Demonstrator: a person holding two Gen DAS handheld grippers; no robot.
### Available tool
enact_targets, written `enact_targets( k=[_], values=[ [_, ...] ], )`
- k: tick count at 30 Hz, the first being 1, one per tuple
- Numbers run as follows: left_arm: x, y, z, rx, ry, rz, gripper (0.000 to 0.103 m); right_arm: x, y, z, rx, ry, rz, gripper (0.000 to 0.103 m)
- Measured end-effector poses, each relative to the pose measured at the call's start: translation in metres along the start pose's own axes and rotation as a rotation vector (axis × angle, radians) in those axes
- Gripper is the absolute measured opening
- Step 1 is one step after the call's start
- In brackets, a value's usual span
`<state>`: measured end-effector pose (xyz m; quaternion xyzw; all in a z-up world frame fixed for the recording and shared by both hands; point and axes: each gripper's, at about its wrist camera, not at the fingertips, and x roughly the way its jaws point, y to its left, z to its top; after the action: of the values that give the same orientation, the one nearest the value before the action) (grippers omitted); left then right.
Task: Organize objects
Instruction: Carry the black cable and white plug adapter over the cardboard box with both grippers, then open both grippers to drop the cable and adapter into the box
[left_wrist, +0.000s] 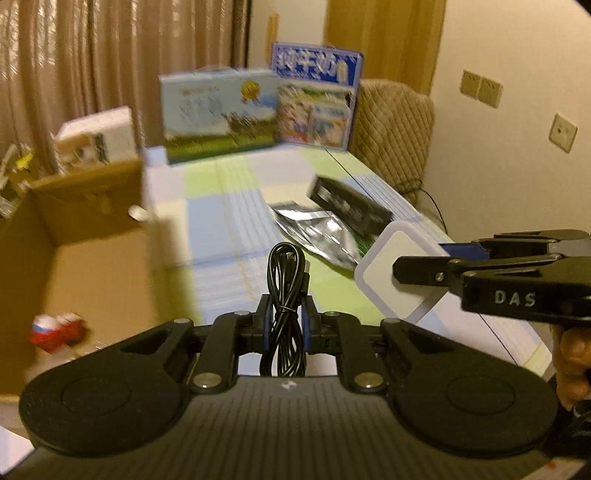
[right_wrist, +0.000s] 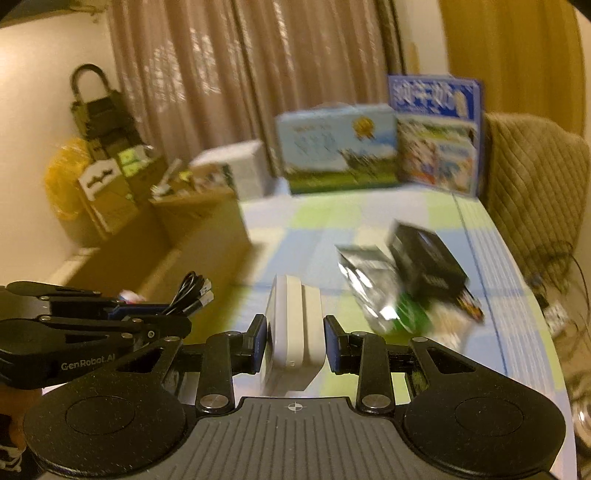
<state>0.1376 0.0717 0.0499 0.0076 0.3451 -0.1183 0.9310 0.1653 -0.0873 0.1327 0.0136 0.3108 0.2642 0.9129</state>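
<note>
Just right of the open brown cardboard box (left_wrist: 74, 258), the left gripper (left_wrist: 287, 325) has its fingers clamped shut on a coiled black cable bundle (left_wrist: 286, 291), held mid-coil above the desk (left_wrist: 229, 206). It looks light and floppy (loose ends may swing). Further right of the box, the right gripper (right_wrist: 294, 343) squeezes a white rounded-square plastic device (right_wrist: 293, 325) by its flat sides; rigid, smooth, probably slippery.

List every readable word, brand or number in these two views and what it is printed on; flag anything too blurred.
"DAS": right gripper, on its body, in the left wrist view.
"GenRobot.AI": left gripper, on its body, in the right wrist view.
Blue carton: large white characters, too blurred.
Light blue box: print unreadable.
Black box: label blurred.
</note>
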Motion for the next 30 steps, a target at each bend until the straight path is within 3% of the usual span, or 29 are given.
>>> enact_targets(
  k=[7,14,20,22,24,30],
  values=[
    [-0.047,0.059,0.022,-0.017,-0.055,0.113,0.012,0.018,0.073,0.043,-0.067,-0.031,0.125,0.029],
    [-0.064,0.125,0.013,-0.093,-0.03,0.201,0.012,0.065,0.128,0.047,-0.112,0.027,0.191,0.029],
    [-0.057,0.157,-0.004,-0.144,0.003,0.211,0.012,0.1,0.149,0.044,-0.132,0.073,0.19,0.029],
    [-0.053,0.163,-0.008,-0.153,0.007,0.209,0.013,0.105,0.15,0.042,-0.137,0.081,0.19,0.029],
    [-0.05,0.168,-0.01,-0.161,0.006,0.223,0.022,0.108,0.15,0.039,-0.139,0.088,0.19,0.029],
    [-0.052,0.179,-0.017,-0.196,-0.004,0.233,0.022,0.112,0.152,0.03,-0.149,0.107,0.19,0.029]
  ],
)
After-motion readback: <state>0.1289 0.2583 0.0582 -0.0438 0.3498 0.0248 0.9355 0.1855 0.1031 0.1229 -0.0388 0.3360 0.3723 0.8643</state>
